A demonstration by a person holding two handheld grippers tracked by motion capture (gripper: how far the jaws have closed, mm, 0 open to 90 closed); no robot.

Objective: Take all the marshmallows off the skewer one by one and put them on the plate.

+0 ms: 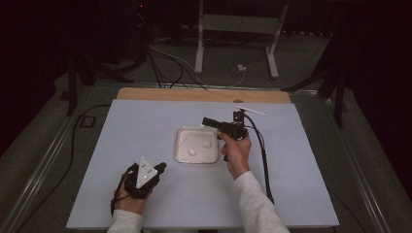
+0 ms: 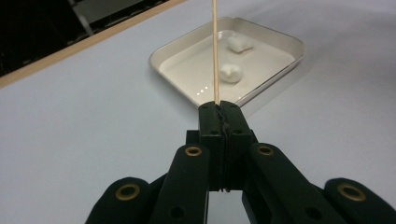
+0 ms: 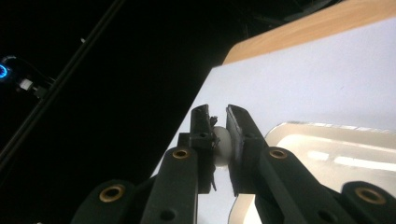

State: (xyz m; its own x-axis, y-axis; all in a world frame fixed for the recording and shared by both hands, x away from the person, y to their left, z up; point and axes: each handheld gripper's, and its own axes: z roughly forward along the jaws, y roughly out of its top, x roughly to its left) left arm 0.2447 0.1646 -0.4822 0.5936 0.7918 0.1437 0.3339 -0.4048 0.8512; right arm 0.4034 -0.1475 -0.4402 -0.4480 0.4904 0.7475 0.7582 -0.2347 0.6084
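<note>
A shallow metal tray (image 1: 179, 145) sits mid-table with two small white lumps (image 1: 192, 152) in it. My left gripper (image 1: 162, 167) rests on the table in front of and left of the tray, shut on a thin wooden skewer (image 2: 215, 46) that runs out from its tips (image 2: 219, 108) toward the tray (image 2: 161, 57). The two lumps (image 2: 230, 73) lie beyond it. My right gripper (image 1: 205, 120) hangs over the tray's far right corner, pointing left. It is shut on a third white lump (image 3: 222, 147) pinched between its jaws (image 3: 218, 114), above the tray's rim (image 3: 327, 127).
A pale blue-white mat (image 1: 145, 126) covers the table, with a wooden strip (image 1: 204, 94) along its far edge. Beyond it the dark floor holds cables and a white stand's legs (image 1: 199, 53). A cable (image 1: 265, 160) trails from the right gripper along the forearm.
</note>
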